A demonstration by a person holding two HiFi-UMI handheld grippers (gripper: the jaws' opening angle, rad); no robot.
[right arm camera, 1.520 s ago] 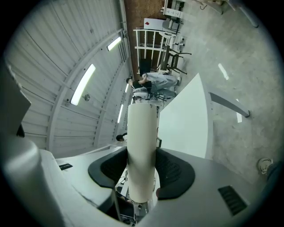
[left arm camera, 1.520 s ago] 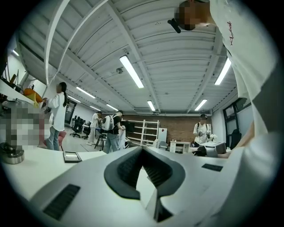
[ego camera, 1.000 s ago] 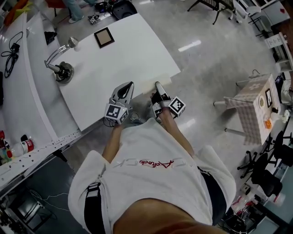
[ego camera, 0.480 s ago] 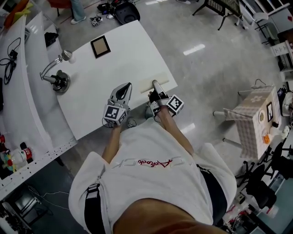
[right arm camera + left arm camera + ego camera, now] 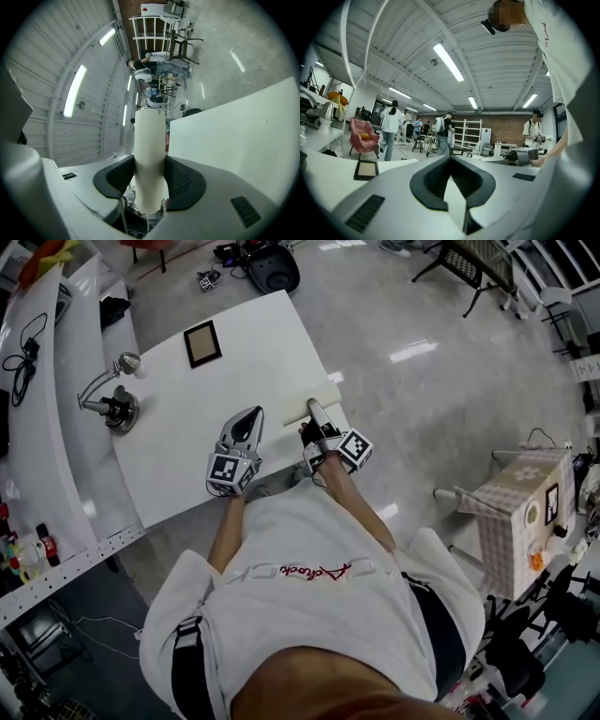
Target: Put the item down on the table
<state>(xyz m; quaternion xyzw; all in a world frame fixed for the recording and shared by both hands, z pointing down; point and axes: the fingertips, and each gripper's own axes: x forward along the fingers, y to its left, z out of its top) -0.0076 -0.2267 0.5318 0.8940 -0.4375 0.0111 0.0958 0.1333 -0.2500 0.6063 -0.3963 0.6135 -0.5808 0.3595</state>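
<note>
White table carried one frame and one lamp. Right gripper clamped one pale roll. Fingers of left gripper were together.

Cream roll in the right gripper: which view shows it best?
Right gripper view: the cream roll fills the centre, clamped in the right gripper. Head view shows it only small, at the white table's edge. Left gripper view misses it.
</note>
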